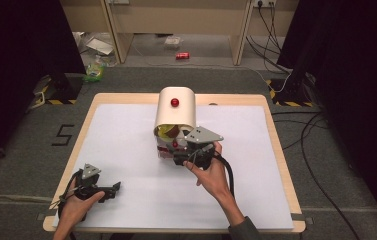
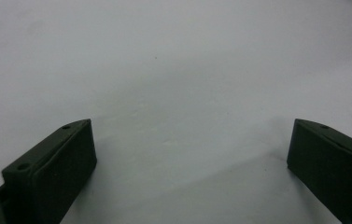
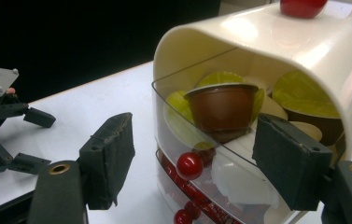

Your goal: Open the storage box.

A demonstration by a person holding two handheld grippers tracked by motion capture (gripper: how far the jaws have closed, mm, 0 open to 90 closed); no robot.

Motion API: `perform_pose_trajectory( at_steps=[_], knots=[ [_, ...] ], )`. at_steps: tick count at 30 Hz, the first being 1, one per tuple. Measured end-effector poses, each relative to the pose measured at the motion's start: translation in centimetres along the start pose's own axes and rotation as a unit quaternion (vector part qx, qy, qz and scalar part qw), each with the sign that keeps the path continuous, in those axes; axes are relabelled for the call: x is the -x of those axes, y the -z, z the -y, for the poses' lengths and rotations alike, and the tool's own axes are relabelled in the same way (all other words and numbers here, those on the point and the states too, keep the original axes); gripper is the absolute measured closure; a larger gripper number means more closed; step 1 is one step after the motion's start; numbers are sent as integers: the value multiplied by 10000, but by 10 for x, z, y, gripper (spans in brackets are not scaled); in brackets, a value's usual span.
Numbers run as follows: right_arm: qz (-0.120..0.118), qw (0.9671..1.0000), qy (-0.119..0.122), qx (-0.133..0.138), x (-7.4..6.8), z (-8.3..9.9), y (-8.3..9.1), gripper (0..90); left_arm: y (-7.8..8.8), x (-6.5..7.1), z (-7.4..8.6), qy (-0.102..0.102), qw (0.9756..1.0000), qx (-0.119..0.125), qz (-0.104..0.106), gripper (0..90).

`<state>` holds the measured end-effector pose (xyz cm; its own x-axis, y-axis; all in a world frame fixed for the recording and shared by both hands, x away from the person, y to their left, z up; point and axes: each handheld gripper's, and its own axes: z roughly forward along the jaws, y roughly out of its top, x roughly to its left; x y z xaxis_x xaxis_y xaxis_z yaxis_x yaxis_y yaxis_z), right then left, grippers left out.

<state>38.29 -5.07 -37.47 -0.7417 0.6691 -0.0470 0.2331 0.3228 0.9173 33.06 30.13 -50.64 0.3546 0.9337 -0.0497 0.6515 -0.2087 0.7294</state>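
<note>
We have the right gripper up against the front of the capsule dispenser, a cream arched housing with a red knob on top and clear drawers stacked below. It stands toward the far middle of the desk. In the right gripper view the top drawer is pulled open toward us, and a brown coffee capsule sits upright in it among yellow-green ones, its rim up and its narrower base down.

The relation that matters: the brown capsule lies straight ahead of our right jaws and a little above their tips, roughly on the centre line between them. The jaws stand partly open with nothing between the pads; the right-hand pad already overlaps the drawer's clear wall, and the left-hand pad is well out to the side over the desk. Below, a small red drawer knob sits between the jaws, nearer than the capsule, so we judge that either target calls for a short push forward, with a lift for the capsule.

Our left gripper rests on the near left of the desk, well apart from the dispenser, jaws wide and empty over bare white surface. The right hand is plainly the nearer one.
</note>
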Motion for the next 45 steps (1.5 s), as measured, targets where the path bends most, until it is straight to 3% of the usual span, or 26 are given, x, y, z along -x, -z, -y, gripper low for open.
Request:
perform_pose_trajectory(
  at_steps=[24, 45],
  knots=[
    [-110, 9999, -90, -96, -2, 1, 3, 271, 0, 0, 0, 2, 10000, 3, 2, 8],
    [-296, 9991, 109, -292, -14, 4, 18, 290, 0, 0, 0, 1, 10000, 4, 1, 8]
  ],
)
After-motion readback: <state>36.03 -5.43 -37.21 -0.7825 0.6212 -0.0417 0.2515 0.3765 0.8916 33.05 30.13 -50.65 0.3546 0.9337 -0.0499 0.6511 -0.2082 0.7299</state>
